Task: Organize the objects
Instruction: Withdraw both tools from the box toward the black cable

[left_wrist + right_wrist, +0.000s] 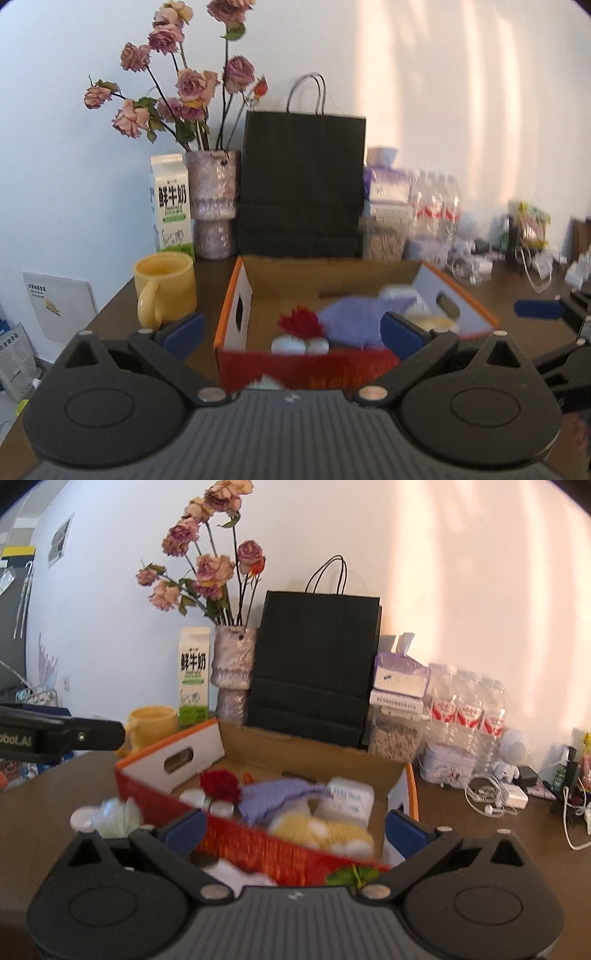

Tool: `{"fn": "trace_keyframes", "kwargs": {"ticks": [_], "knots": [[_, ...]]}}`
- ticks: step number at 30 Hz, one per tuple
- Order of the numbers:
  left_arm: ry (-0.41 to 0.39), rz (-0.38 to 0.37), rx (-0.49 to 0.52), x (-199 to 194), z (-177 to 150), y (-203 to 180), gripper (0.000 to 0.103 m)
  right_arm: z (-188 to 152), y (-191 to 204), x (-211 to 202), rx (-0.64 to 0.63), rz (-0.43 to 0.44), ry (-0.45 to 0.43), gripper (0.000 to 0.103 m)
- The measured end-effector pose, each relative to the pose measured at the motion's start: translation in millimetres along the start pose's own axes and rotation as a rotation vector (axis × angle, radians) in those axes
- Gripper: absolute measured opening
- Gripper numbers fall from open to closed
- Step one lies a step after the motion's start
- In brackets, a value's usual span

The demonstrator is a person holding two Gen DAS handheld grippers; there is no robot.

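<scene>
While both grippers wait: the step is choosing the next thing to put away.
Left gripper (291, 328): fingers spread wide, holding nothing.
Right gripper (295, 829): fingers spread wide, holding nothing.
Open cardboard box with red front (280, 853): on the brown table, near both grippers.
Inside box: purple knitted cloth (273, 797), red pom-pom (219, 784), yellow soft toy (325, 830).
Clear crinkly plastic bag (110, 818): outside, left of the box.
Next move: probably reach for the bag and close gently.

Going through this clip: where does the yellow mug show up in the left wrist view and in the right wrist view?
Left wrist: the yellow mug stands left of centre, on the table just left of the cardboard box, in front of the milk carton.
Right wrist: the yellow mug sits far left, partly hidden behind the box's white flap.
Shared landmark: the black paper bag behind the box.
</scene>
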State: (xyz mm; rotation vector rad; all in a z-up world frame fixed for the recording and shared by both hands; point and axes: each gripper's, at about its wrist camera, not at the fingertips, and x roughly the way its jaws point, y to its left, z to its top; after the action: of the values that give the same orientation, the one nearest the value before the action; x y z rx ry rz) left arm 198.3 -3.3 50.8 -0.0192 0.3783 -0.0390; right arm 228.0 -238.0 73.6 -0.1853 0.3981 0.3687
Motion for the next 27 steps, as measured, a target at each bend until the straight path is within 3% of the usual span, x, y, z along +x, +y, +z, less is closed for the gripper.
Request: {"fn": "trace_keyframes", "kwargs": {"ticks": [9,16,22,27], "knots": [[0.122,0.0,0.046,-9,-37,-11,0.103,-50,-9,-36,0.0,0.013,0.09,0.103],[0.184,-0.023,0.082,-4,-56,-30,0.101,-85,-3,-56,0.004,0.094,0.164,0.103],[0.243,-0.056,0.064,4,-64,-39,0.071,-96,12,-60,0.022,0.147,0.188,0.091],[0.272,-0.096,0.045,10,-68,-44,0.036,-96,22,-51,0.035,0.18,0.205,0.075]]}}
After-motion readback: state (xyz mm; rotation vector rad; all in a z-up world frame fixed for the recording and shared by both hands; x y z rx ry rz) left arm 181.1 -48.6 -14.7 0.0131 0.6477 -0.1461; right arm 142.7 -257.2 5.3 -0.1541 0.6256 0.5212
